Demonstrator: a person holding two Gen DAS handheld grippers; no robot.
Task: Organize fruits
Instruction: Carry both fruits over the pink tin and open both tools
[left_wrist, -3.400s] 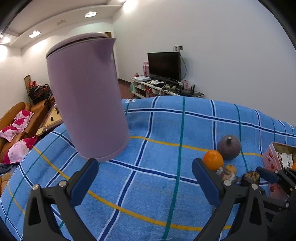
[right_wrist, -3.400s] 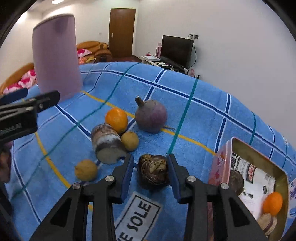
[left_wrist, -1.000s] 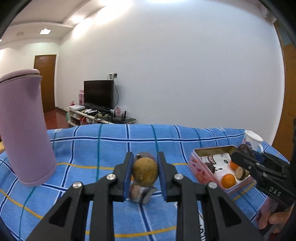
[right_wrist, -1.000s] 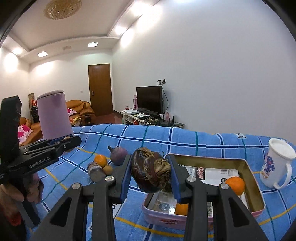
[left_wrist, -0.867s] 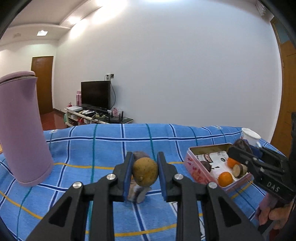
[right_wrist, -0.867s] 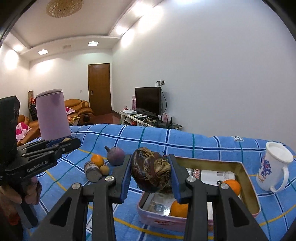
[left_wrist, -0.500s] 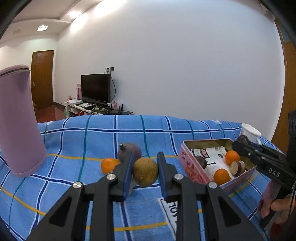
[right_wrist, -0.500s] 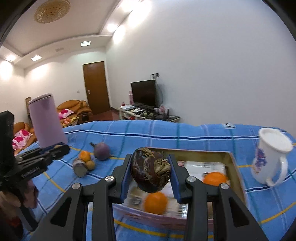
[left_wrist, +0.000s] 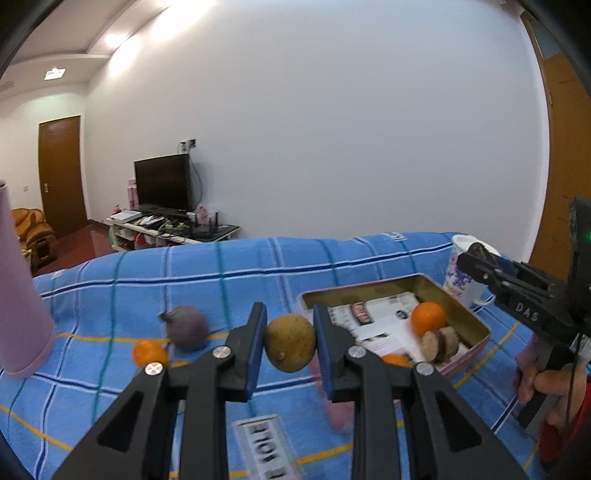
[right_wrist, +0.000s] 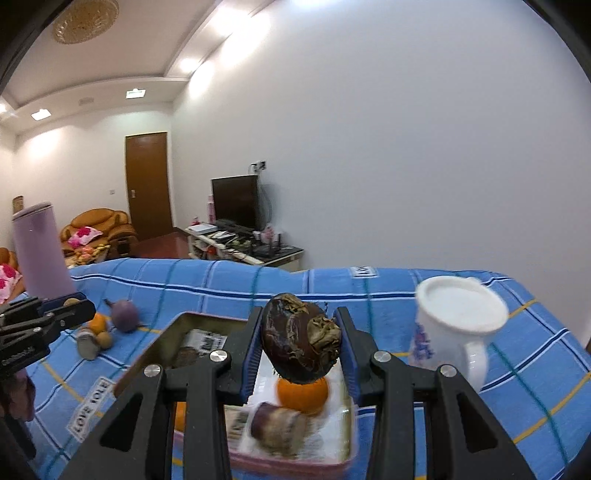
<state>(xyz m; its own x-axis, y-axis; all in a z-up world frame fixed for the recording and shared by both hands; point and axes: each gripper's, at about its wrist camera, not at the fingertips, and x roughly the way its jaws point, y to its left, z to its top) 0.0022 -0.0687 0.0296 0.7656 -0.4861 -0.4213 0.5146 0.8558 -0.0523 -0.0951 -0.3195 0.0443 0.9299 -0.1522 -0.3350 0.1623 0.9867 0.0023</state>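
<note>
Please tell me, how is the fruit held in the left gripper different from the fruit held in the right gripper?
The yellow-brown fruit in the left gripper is smooth and pale; the dark fruit in the right gripper is wrinkled and almost black-brown. The dark fruit looks larger and holds its jaws wider apart. It hangs over the tin box; the yellow-brown fruit seems short of the box. Both are roundish and clamped between blue pads above the cloth.

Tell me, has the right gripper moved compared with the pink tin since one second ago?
Yes. The right gripper, shut on the dark wrinkled fruit, has moved rightward over the pink tin, closer to the white mug.
</note>
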